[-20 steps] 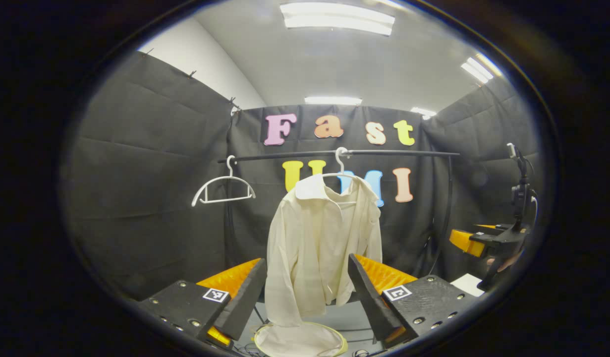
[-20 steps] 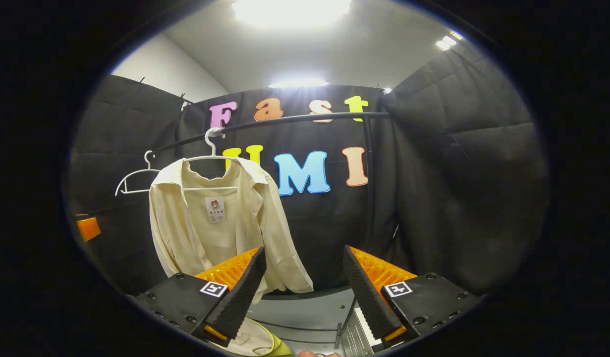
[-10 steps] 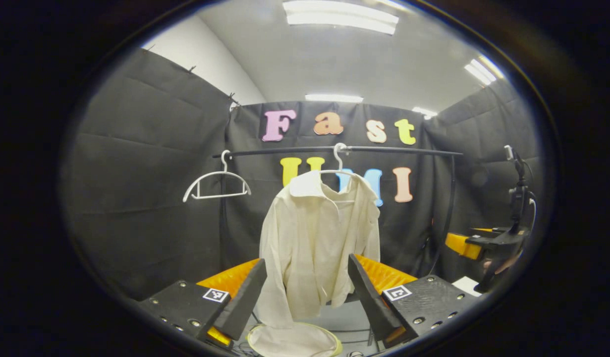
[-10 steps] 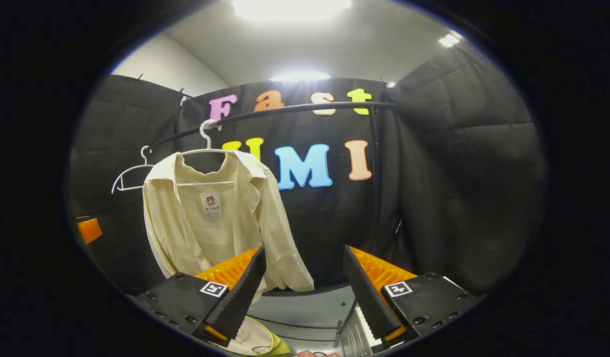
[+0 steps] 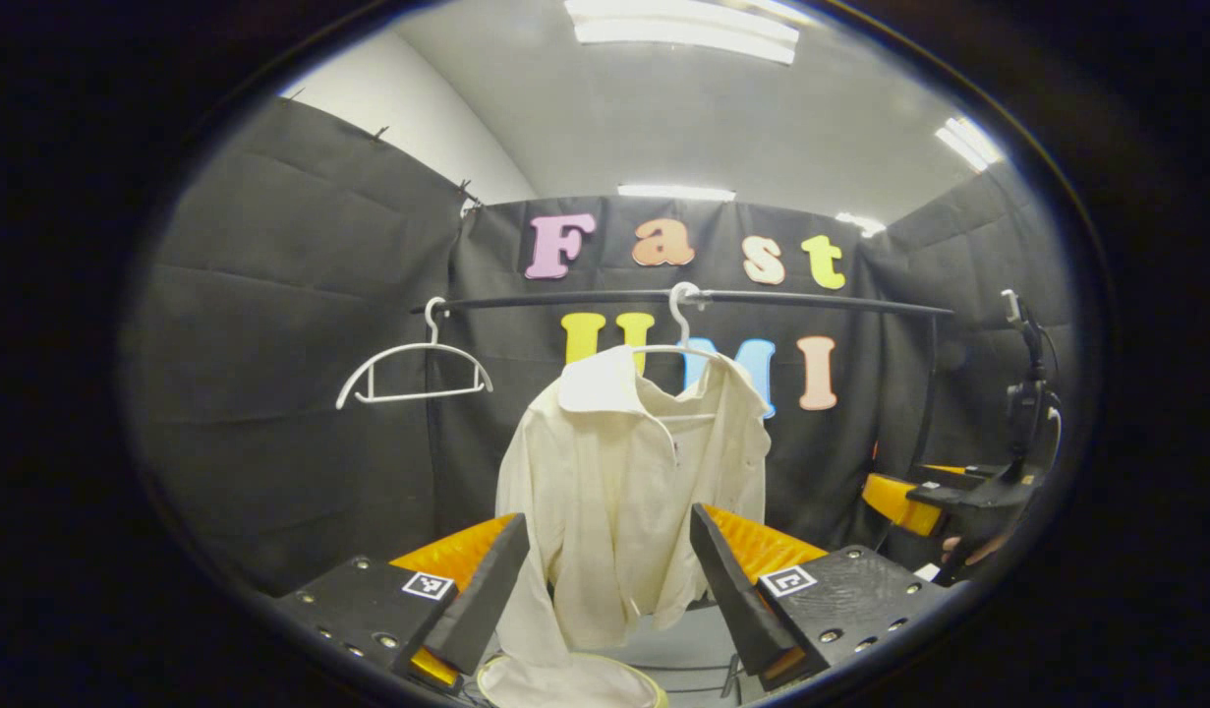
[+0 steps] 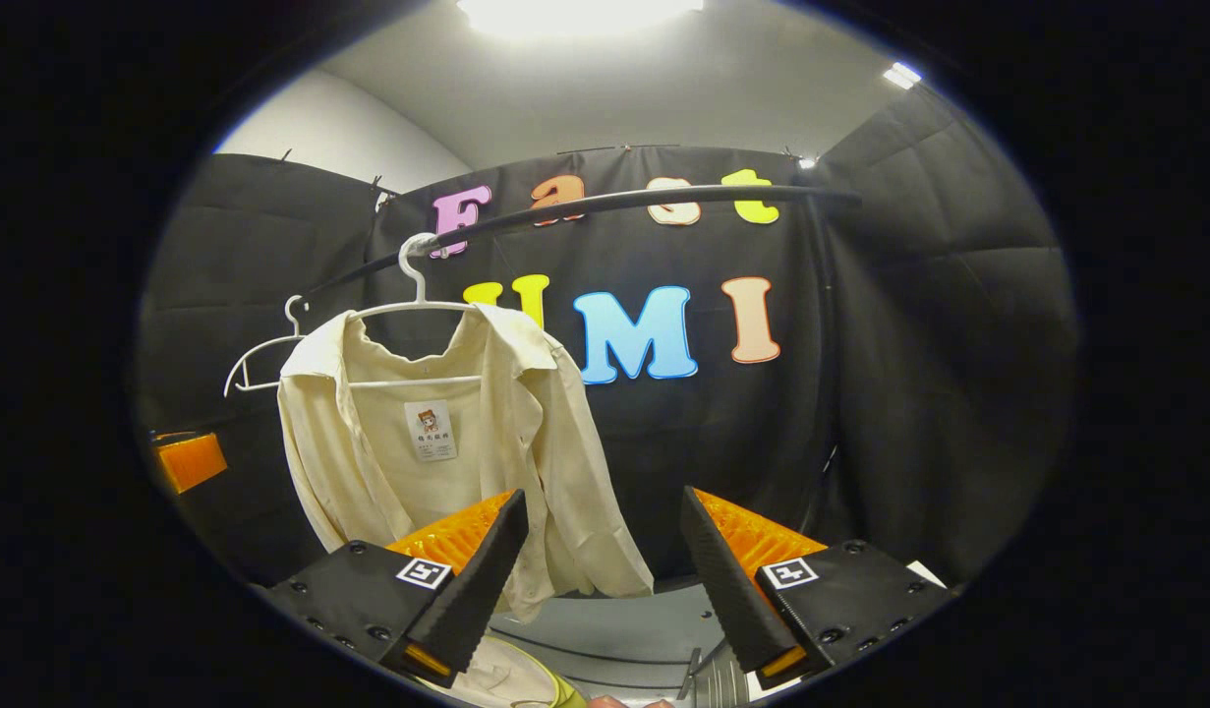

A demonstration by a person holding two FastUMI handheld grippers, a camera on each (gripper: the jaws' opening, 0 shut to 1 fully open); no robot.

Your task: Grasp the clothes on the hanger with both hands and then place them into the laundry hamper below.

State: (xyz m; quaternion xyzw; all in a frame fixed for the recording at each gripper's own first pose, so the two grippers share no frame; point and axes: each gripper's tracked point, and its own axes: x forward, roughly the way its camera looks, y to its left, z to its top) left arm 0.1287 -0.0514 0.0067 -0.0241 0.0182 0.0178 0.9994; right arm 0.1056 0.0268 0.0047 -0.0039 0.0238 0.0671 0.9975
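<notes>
So both sets of jaws are spread wide and holding nothing. In the left gripper view the left gripper (image 5: 605, 580) has its black-and-orange wedge fingers parted, with the cream long-sleeved shirt (image 5: 619, 492) hanging farther off in the gap between them, not touching as far as I can tell. Same story in the right gripper view: the right gripper (image 6: 600, 575) is open, pointed more at the black cloth wall, with the shirt off to its left.

The shirt sits on a white plastic hanger (image 6: 418, 300) hooked over the black clothes rail (image 5: 811, 300). A second, empty white hanger (image 5: 413, 364) hangs further left on the same rail. Below the shirt, near the bottom of the left gripper view, you can just see the round yellow-rimmed laundry hamper (image 5: 565, 683) with something pale already in it; a shirt sleeve dangles down close to it.

Progress-wise, I'd say basically nothing is done yet. Shirt's fully on the hanger, no grasp on either side. Left to do: close in, pinch the fabric with both grippers, pull it off the hanger, drop it in the hamper.
</notes>
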